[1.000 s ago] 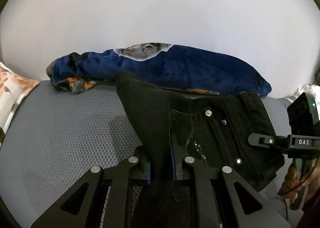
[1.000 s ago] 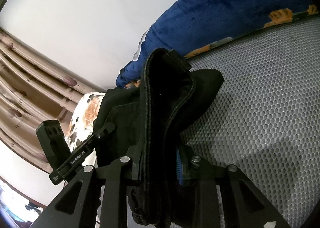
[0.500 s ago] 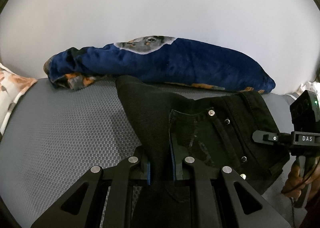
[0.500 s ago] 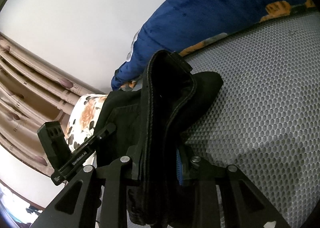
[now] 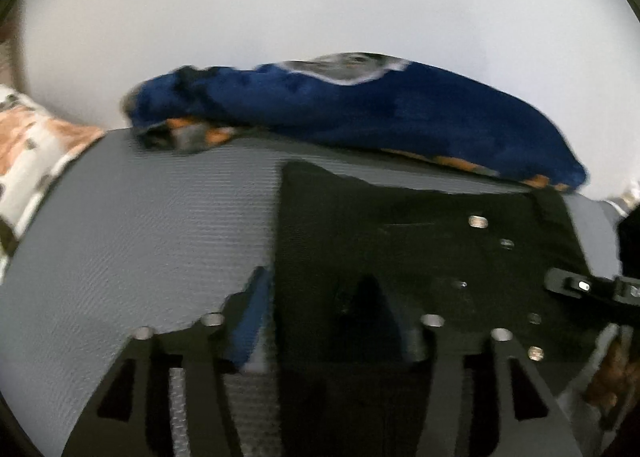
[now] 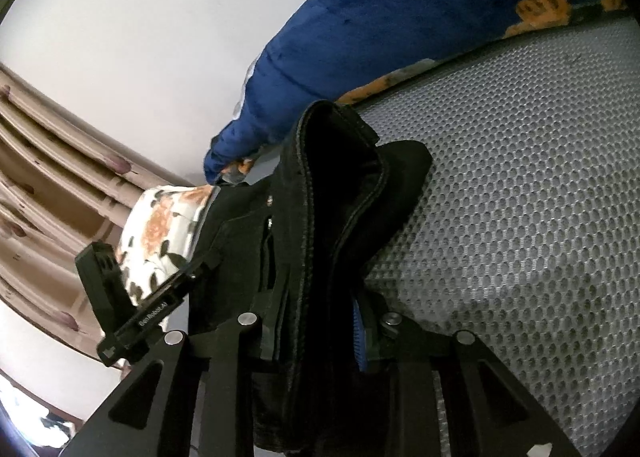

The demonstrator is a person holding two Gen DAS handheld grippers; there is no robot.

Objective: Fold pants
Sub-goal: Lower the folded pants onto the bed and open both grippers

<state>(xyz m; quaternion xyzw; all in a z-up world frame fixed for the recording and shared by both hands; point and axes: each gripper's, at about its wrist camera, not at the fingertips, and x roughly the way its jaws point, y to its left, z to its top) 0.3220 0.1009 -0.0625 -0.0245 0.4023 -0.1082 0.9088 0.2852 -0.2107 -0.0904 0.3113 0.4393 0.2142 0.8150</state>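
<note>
Black denim pants (image 5: 400, 257) lie on the grey honeycomb-mesh mattress surface (image 5: 140, 237), towards its far edge, where a rolled blue plush blanket (image 5: 360, 109) lies against the white wall. A floral pillow (image 5: 28, 153) sits at the left edge.

Left gripper (image 5: 332, 321): released, jaws spread wide. Blue pad of the left finger (image 5: 250, 317) rests on bare mesh just beside the pants' left edge; the other finger is over the black cloth. Frame blurred, so contact with the cloth cannot be confirmed.

Right gripper (image 6: 320, 333): clenched on a thick bunch of the pants (image 6: 340, 217), waistband seam and layers standing upright between the jaws.

Key relation: the cloth spreads directly ahead of the left gripper and to its right, riveted waistband end towards the right gripper. Long axis runs roughly left to right, parallel to the blanket. Right gripper alone has hold.

Judgement: the fold is partly laid; the right-hand bunch likely needs setting down next.
</note>
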